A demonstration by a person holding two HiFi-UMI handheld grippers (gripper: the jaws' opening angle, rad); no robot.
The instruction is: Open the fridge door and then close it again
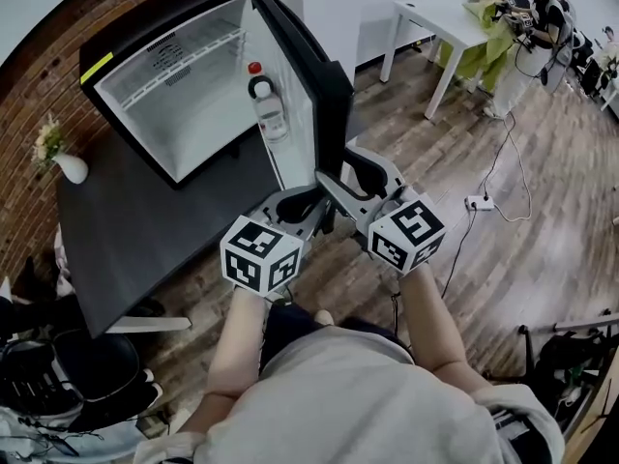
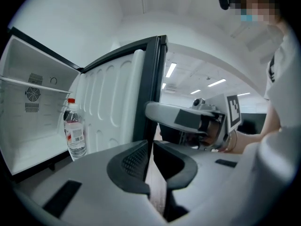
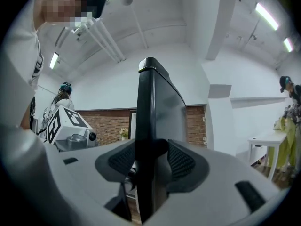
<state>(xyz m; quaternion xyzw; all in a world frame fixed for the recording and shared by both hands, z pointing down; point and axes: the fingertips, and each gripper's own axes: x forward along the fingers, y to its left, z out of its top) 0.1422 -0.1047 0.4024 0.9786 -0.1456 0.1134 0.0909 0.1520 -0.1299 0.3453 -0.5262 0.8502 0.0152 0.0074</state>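
Head view: fridge sits at 11 o'clock on a black table, white inside, 1 wire shelf across it. Fridge door is swung wide open and stands edge-on near centre, running from 12 o'clock down to the grippers. 1 water bottle with a red cap stands upright in the door's inner rack.

Right gripper sits at the door's free edge, just at 5 o'clock of the bottle. In the right gripper view the door edge runs straight up between the jaws and both pads lie against it, 1 on each face: right gripper is clamped on the fridge door.

Left gripper is at 7 o'clock of the right one, close beside it, on the door's inner side. In the left gripper view its jaws are drawn almost together with only a thin slit and nothing between them; left gripper grips nothing. The door liner shows at 11 o'clock of the jaws, the bottle at 9 o'clock.

Rest: vase with flowers at 9 o'clock on the table, brick wall behind, white table at 1 o'clock, wooden floor at 3 o'clock.
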